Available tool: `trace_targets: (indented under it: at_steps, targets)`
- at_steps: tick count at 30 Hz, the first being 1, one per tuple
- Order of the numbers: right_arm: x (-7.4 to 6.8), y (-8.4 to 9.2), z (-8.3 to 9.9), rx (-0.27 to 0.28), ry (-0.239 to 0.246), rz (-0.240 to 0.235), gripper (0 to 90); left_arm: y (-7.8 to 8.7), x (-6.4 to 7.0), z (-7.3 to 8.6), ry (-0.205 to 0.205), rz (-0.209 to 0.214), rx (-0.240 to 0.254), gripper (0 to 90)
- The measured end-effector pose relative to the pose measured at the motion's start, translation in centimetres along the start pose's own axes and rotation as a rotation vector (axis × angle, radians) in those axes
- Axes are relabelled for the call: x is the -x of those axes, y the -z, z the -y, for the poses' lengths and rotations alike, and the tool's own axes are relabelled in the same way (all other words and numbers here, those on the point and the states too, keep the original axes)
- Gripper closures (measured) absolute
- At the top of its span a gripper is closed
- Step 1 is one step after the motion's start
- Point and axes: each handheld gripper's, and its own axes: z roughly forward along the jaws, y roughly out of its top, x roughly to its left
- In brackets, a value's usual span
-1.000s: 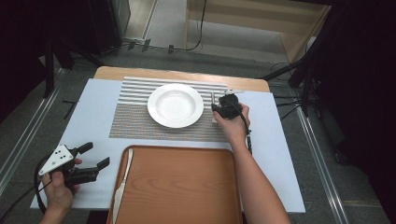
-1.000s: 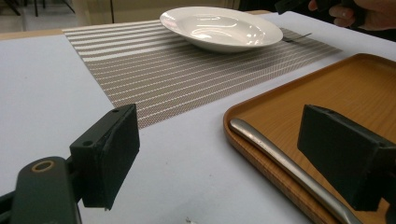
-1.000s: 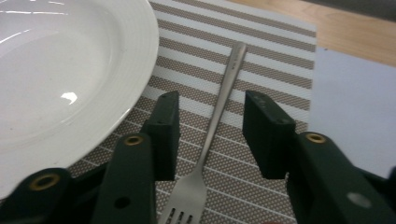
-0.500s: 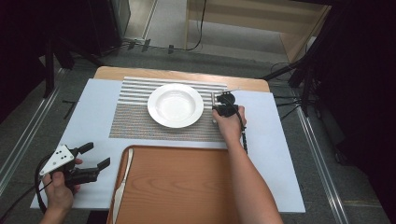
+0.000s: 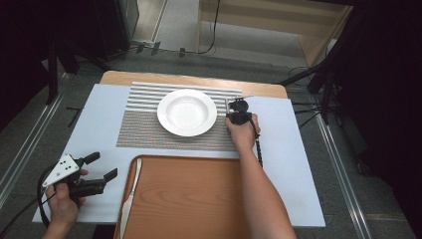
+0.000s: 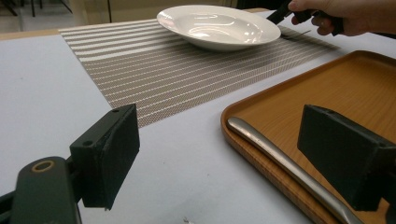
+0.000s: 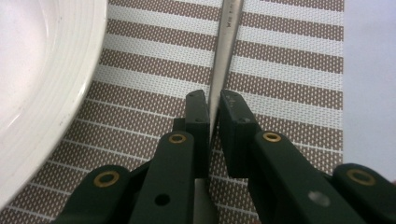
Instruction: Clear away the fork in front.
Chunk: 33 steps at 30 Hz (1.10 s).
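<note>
Since the earlier frame, my right gripper (image 7: 215,119) has sunk slightly beside the white plate (image 5: 187,112), and its jaws have just been closing; they now clamp a steel utensil handle (image 7: 227,42) lying on the striped placemat (image 5: 149,130), right of the plate. Whether it is a fork or a spoon I cannot tell. My left gripper (image 5: 102,167) hovers with jaws apart near the knife (image 6: 285,165) in the wooden tray (image 5: 199,199). Step in hand: gripping the utensil. Next move, I judge: a level lift. Stamped lettering on the handle is unreadable.
</note>
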Motion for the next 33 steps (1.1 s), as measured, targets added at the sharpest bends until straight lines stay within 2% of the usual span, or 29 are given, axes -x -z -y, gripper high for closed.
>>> trace_targets:
  at_steps: [6,7,9,15,18,21,29,30,33]
  targets:
    - [0.4,0.6,0.5,-0.023,0.021,-0.01,82.6,0.0,0.0,0.0,-0.002,-0.001,-0.002,11.5]
    - [0.6,1.0,1.0,-0.023,0.043,-0.001,82.6,0.0,0.0,0.0,-0.001,0.0,0.0,11.5]
    - [0.8,1.3,1.4,-0.031,0.051,0.001,82.6,0.0,0.0,0.0,0.0,0.002,-0.002,11.5]
    - [1.1,2.0,1.5,-0.095,0.064,-0.003,81.3,0.0,0.0,0.0,0.004,-0.003,0.0,11.5]
    - [0.9,1.8,1.4,-0.085,0.09,0.004,76.6,0.0,0.0,0.0,0.007,0.0,0.006,11.5]
    - [0.9,1.5,1.2,-0.072,0.109,0.005,76.4,0.0,-0.1,0.0,0.009,0.001,0.005,11.5]
    - [1.0,1.6,1.0,-0.099,0.082,-0.002,79.0,0.0,0.0,0.0,0.004,0.002,-0.003,11.5]
    - [1.1,1.6,1.0,-0.106,0.08,-0.012,81.8,0.0,0.0,0.0,0.004,0.002,-0.002,11.5]
    - [1.5,1.6,1.1,-0.1,0.065,-0.034,82.2,0.0,0.0,0.0,0.004,0.002,-0.003,11.5]
